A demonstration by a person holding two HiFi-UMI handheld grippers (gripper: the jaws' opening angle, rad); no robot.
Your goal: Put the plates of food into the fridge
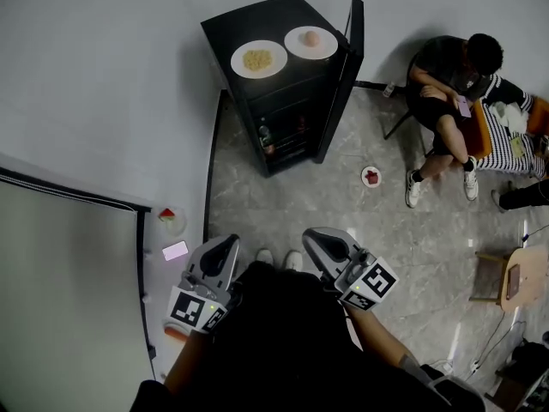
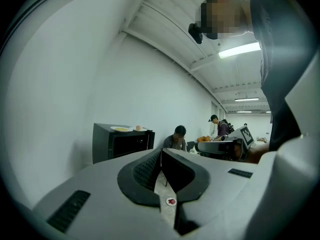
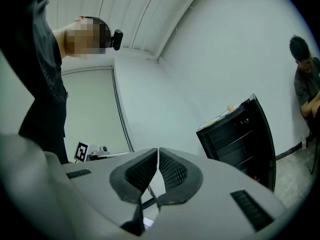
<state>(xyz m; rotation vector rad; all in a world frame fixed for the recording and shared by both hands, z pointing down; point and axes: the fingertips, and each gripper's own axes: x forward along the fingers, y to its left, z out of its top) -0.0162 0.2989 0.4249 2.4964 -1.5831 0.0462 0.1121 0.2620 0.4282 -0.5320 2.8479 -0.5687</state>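
A black mini fridge stands by the wall with its door swung open. Two white plates rest on its top: one with yellow food, one with a round pinkish item. A small plate with red food lies on the floor in front of the fridge. Another plate with a red and green piece sits on the white surface at the left. My left gripper and right gripper are held close to my body, well back from the fridge. Both are shut with nothing between the pads.
A person sits on a chair right of the fridge, with a second person's striped legs beside them. A small wooden stool stands at the right. A phone lies on the white surface at the left. Cables run along the floor at the lower right.
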